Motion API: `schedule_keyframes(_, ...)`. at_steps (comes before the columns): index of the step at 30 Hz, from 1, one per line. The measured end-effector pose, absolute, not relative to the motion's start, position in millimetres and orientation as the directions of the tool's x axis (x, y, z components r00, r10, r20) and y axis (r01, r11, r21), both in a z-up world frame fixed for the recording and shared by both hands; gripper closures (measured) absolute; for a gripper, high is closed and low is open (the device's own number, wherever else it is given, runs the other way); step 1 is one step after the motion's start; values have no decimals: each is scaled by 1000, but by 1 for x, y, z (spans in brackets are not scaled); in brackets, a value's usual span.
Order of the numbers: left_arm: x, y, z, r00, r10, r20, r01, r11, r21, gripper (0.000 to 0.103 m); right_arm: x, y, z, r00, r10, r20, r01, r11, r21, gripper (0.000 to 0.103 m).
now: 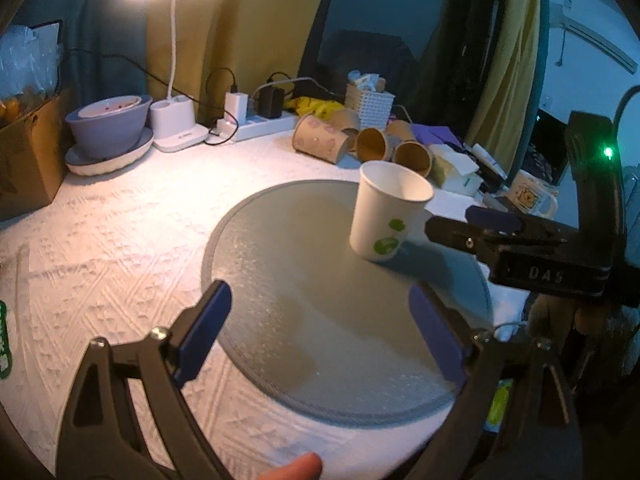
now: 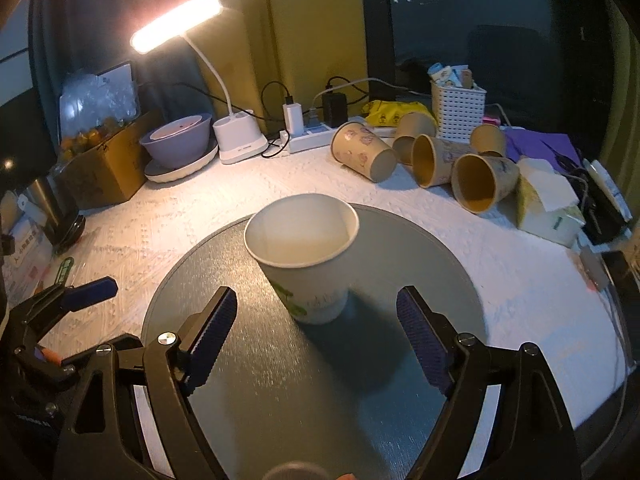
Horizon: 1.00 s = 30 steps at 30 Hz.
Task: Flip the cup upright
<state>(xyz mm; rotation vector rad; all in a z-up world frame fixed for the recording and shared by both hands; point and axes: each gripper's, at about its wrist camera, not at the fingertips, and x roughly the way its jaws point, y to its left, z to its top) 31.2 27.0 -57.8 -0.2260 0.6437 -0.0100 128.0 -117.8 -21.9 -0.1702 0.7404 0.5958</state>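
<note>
the white paper cup (image 2: pixel 306 254) with green printed marks low on its side stands upright, mouth up, on the round grey mat (image 2: pixel 256 392), toward the mat's far side. the right gripper (image 2: pixel 318 330) is spread wide just short of the cup, touching nothing. the left gripper (image 1: pixel 320 334) is likewise spread wide over the mat, well apart from the cup (image 1: pixel 386 216).

Black left claw (image 1: pixel 318 334) and right claw (image 2: pixel 316 336): blue ribbed pads, silver screws, green indicator light.
</note>
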Motion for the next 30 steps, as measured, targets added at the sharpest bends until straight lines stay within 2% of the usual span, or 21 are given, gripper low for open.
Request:
schedule_keyframes(15,5,3,-13,858,-6,-514,-63,991,-116,12,81,-157,9,663,422,-618,-515,856,32,18)
schedule_keyframes(30,-22,-18,50,930,1,-368,-14,999,-34,12,27,-188,80,782,410,-470,-482,875,-39,18)
